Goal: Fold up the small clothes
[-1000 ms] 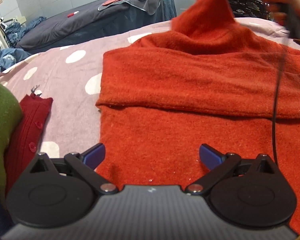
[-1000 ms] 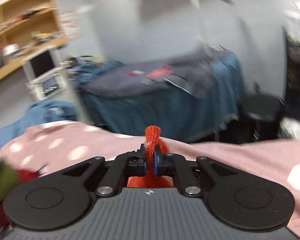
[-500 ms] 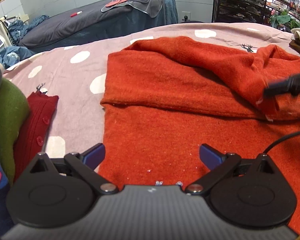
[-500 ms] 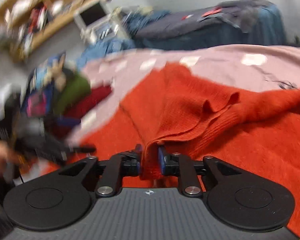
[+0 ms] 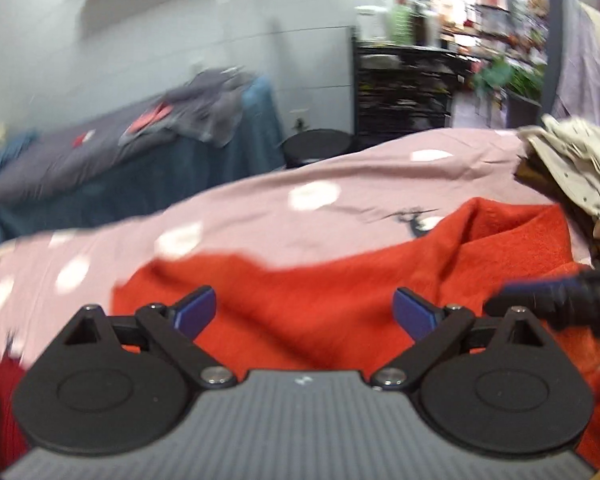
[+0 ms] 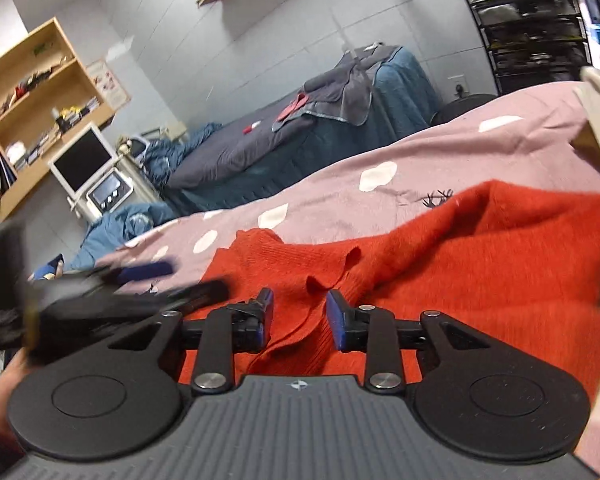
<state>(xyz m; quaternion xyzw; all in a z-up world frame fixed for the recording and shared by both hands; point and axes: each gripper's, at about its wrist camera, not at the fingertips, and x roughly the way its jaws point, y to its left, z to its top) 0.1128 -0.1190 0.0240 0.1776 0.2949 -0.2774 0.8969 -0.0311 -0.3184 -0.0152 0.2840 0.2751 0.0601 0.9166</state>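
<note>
Now right tool (image 6: 299, 312) just opened, pads clear of orange sweater (image 6: 460, 256) cuff: sleeve laid on body. Left tool (image 5: 304, 312) wide apart, empty, above sweater.

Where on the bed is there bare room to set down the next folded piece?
Bare pink spotted bedspread runs beyond the orange sweater's far edge, toward the bed's far side. The right edge is crowded by a pale dotted clothes pile; the near left holds dark red clothing.
</note>
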